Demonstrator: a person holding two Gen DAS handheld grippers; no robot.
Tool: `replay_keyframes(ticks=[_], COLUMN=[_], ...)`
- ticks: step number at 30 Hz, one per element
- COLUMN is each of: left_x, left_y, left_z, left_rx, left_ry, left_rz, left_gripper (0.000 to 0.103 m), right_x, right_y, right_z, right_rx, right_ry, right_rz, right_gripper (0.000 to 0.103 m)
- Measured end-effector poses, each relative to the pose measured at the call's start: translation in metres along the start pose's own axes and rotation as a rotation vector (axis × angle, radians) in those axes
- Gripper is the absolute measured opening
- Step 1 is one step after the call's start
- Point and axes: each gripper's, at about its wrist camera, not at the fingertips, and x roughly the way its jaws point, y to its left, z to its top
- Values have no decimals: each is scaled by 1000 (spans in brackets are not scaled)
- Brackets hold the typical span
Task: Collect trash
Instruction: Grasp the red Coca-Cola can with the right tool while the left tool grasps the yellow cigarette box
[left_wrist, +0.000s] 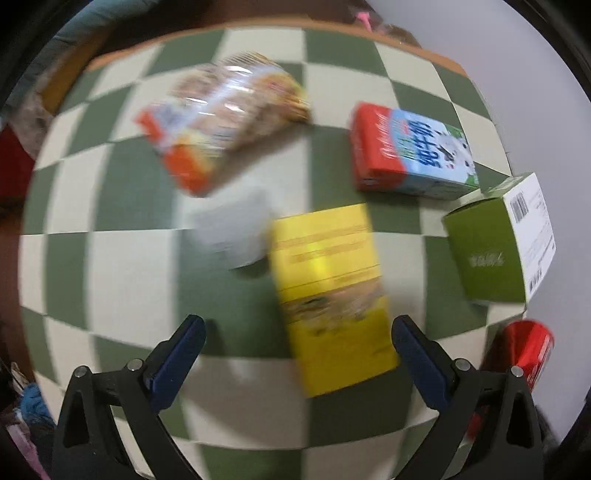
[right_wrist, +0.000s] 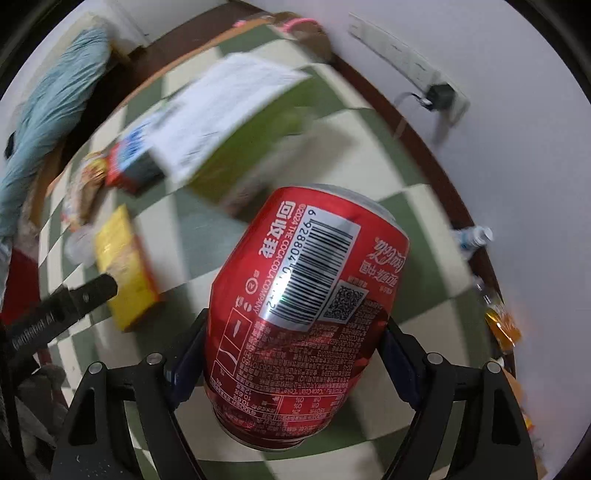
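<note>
The red cola can (right_wrist: 306, 314) is clamped between the two dark fingers of the right gripper (right_wrist: 291, 354), which press on its lower sides; it is tilted and held above the green-and-cream checkered table (right_wrist: 417, 280). Its barcode, a QR square and small white print face the right wrist camera, while the far rim is only partly seen. In the left wrist view the same can (left_wrist: 528, 350) appears at the right edge, partly hidden behind that gripper's finger.

The left gripper (left_wrist: 295, 343) has its jaws spread wide and holds nothing. It hangs over a yellow box (left_wrist: 328, 295) that lies flat on the table (its print is too blurred to read). Just beside the yellow box on its left is a whitish, smeared object (left_wrist: 232, 229); I cannot tell what it is. Farther away lies a snack bag (left_wrist: 225, 122) with orange corners, also blurred. To the right lies a red-and-blue milk carton (left_wrist: 410, 151), and near it stands a green box (left_wrist: 491, 243) with a white label side. In the right wrist view the green box (right_wrist: 221, 122) is strongly smeared and covers part of the carton.
</note>
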Motion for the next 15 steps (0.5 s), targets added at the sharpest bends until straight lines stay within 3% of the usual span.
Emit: replay_keyframes(ticks=[5, 7, 10, 11, 15], left_x=[8, 5, -1, -4, -10], left_y=[-28, -33, -45, -49, -57], left_z=[8, 7, -2, -4, -24], left_rx=[25, 32, 72, 88, 157], left_ry=[-32, -56, -94, -108, -107], left_rz=[107, 103, 98, 95, 69], left_gripper=[100, 95, 76, 59, 56], right_x=[-1, 1, 4, 6, 7], right_y=[-15, -15, -13, -12, -10], right_z=[13, 14, 16, 16, 17], right_rx=[16, 21, 29, 31, 53], right_ry=[15, 14, 10, 8, -2], right_rz=[15, 29, 35, 31, 56], right_gripper=[86, 87, 87, 87, 87])
